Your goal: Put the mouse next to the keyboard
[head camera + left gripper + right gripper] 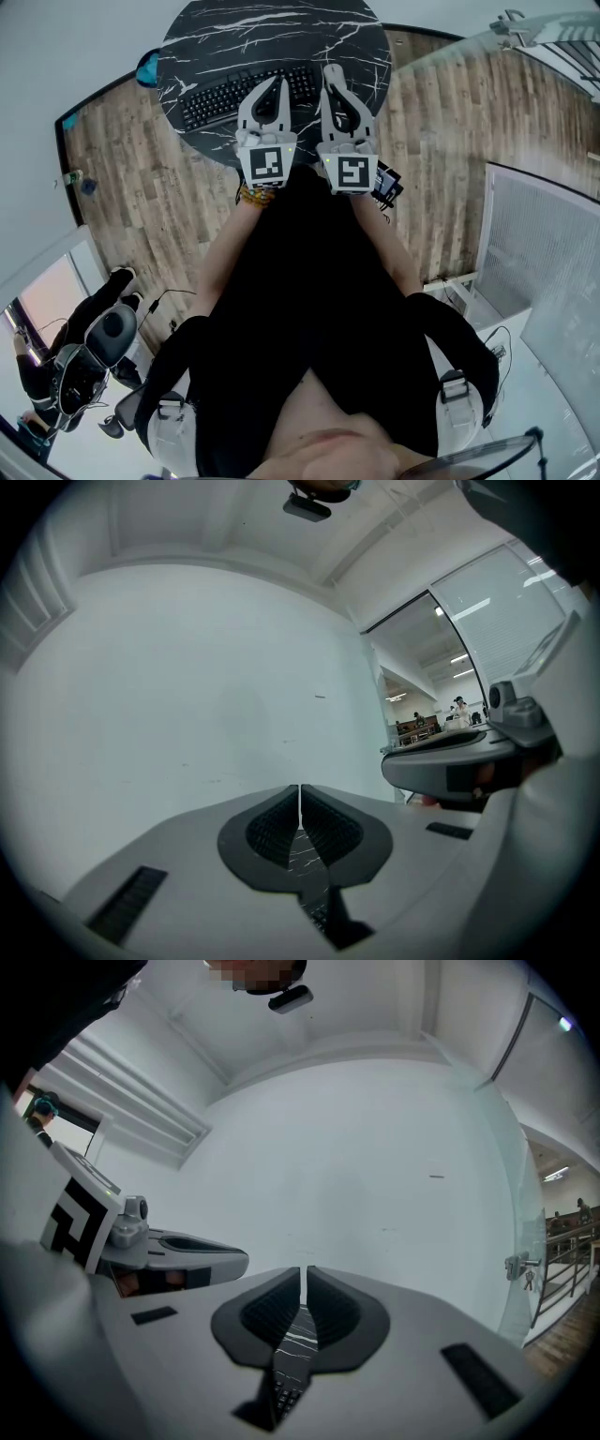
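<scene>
Hovering above a black keyboard (220, 98) on the round, white-veined black desk (272, 33).
Left gripper (277, 82) and right gripper (331, 70) both have jaws clenched and empty; the keyboard lies under their tips, its key print too small to read.

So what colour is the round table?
The table is black with thin white marble streaks; the head view shows it best.
</scene>
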`<state>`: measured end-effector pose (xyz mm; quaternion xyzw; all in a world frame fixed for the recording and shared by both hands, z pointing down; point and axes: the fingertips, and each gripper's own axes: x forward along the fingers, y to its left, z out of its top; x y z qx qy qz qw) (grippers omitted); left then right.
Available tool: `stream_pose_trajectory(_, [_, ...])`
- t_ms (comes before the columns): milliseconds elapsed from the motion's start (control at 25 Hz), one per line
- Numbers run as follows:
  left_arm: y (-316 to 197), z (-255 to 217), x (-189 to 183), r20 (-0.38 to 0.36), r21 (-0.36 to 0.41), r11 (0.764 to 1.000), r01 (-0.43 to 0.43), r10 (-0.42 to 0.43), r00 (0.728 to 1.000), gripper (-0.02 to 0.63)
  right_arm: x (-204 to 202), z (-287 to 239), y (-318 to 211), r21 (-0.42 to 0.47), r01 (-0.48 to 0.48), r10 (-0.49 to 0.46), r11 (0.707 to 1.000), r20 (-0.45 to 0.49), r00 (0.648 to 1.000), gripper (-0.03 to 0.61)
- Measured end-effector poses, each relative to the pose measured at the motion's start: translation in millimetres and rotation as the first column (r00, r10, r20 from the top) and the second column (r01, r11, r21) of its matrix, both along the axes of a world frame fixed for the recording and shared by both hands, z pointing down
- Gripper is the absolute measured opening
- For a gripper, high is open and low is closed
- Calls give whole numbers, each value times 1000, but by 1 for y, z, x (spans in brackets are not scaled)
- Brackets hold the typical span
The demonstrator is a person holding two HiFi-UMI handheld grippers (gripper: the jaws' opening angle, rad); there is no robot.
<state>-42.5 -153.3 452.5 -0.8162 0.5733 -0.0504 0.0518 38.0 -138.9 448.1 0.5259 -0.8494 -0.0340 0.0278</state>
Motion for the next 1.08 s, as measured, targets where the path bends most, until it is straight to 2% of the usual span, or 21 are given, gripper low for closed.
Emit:
stream_pose_trajectory(200, [0,2,1,-2,-7,1000,-3,3,1000,20,0,5,0,-27,5,-6,1000,-28,1000,41])
stream_pose_trajectory(480, [-1,5,5,19,-16,1000,-14,14,1000,20,2,5,0,-37,15,-16,999,-19,1000,41])
stream_pose_trajectory(1080, [-7,5,13,17,-29,999,-26,26,1000,20,10,5,-8,-39,9,-10,999,-10,1000,41])
